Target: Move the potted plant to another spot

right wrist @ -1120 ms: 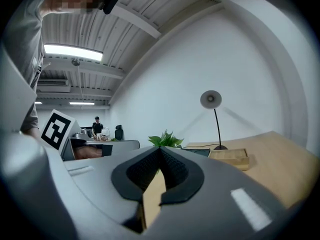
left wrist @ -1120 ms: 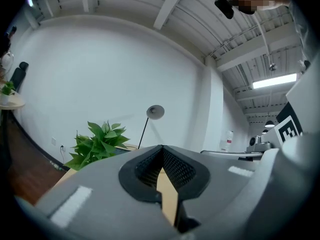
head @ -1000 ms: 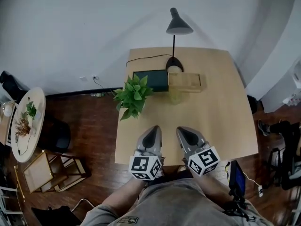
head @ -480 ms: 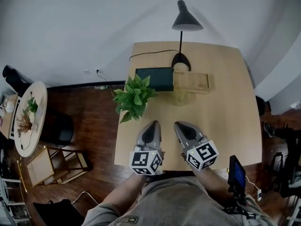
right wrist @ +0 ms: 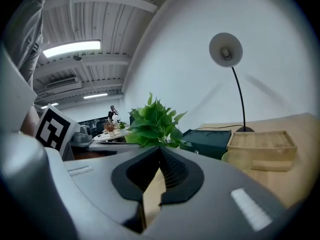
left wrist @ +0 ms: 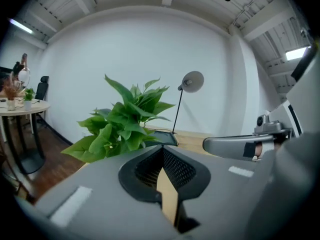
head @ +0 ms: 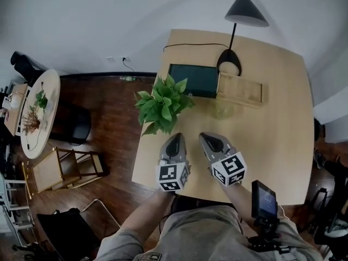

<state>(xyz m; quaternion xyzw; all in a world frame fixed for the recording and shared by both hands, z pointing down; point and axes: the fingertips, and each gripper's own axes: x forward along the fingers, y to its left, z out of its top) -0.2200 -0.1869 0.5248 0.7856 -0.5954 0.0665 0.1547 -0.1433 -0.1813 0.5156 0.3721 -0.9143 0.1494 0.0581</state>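
The potted plant (head: pixel 163 105), leafy and green, stands near the left edge of the wooden table (head: pixel 277 140). Its pot is hidden under the leaves. My left gripper (head: pixel 174 142) hovers over the table just in front of the plant, jaws shut and empty. My right gripper (head: pixel 211 141) is beside it to the right, also shut with nothing in it. In the left gripper view the plant (left wrist: pixel 125 120) rises just past the closed tips of that gripper (left wrist: pixel 162 150), a little to the left. In the right gripper view the plant (right wrist: pixel 155 121) stands straight ahead of that gripper (right wrist: pixel 160 153).
Behind the plant lie a dark green box (head: pixel 194 80) and a wooden tray (head: pixel 240 90), with a pale cup (head: pixel 223 111) in front of the tray. A black desk lamp (head: pixel 246 12) stands at the back. A round side table (head: pixel 39 118) and a wooden rack (head: pixel 61 170) are on the floor to the left.
Both grippers have sunk toward the table top and moved forward, nearer to the plant. The head view has shifted, so the table now lies further right. Jaws are unchanged.
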